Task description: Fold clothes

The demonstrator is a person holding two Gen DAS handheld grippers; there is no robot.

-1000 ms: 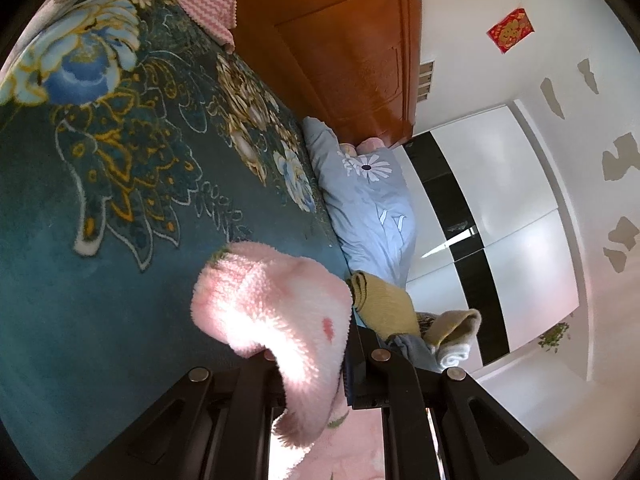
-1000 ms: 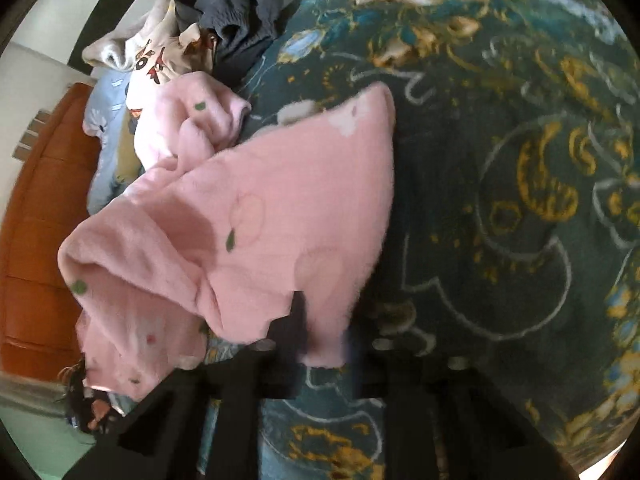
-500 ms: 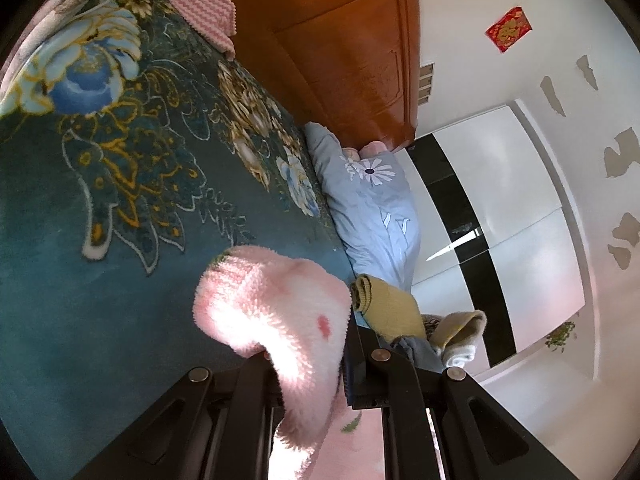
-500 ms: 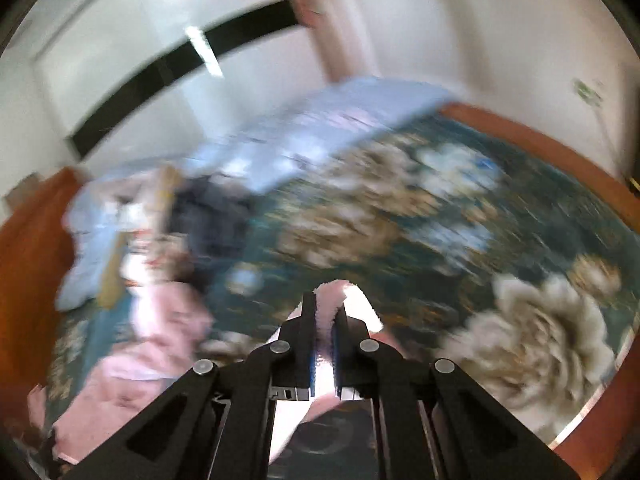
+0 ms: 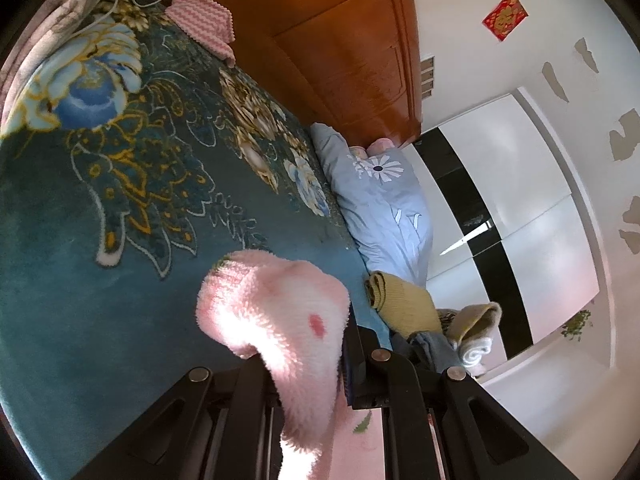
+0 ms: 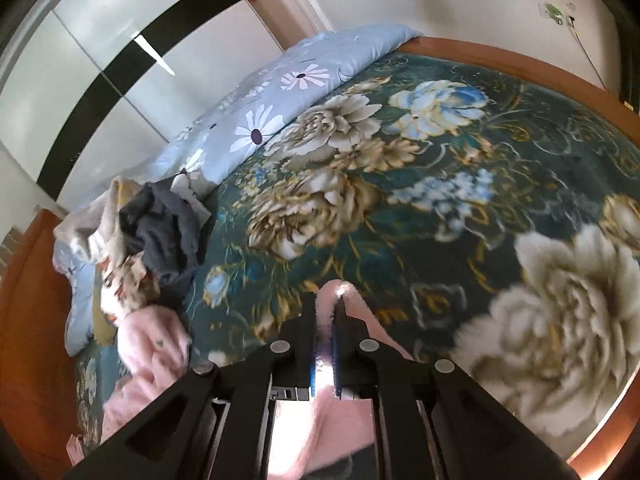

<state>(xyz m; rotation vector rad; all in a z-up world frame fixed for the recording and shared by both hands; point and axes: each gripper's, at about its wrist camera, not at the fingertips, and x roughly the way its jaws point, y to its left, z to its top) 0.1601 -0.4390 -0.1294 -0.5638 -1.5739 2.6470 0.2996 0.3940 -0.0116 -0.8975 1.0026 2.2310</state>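
Over floral blanket point(image 6: 400, 208), pink garment point(image 6: 344, 296) pinched in right hand-held gripper point(image 6: 326, 312)

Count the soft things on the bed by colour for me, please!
Pink: 2, the fluffy pink garment and a pink striped cloth.
Light blue: 1, the daisy quilt.
Dark grey: 1, a crumpled garment.
Mustard yellow: 1, a folded cloth.
Total: 5. Some cream pieces in the pile are too jumbled to count.

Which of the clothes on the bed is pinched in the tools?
The fluffy pink garment. Both the left tool and the right tool are shut on it, while the dark grey one lies loose in the heap by the blue quilt.
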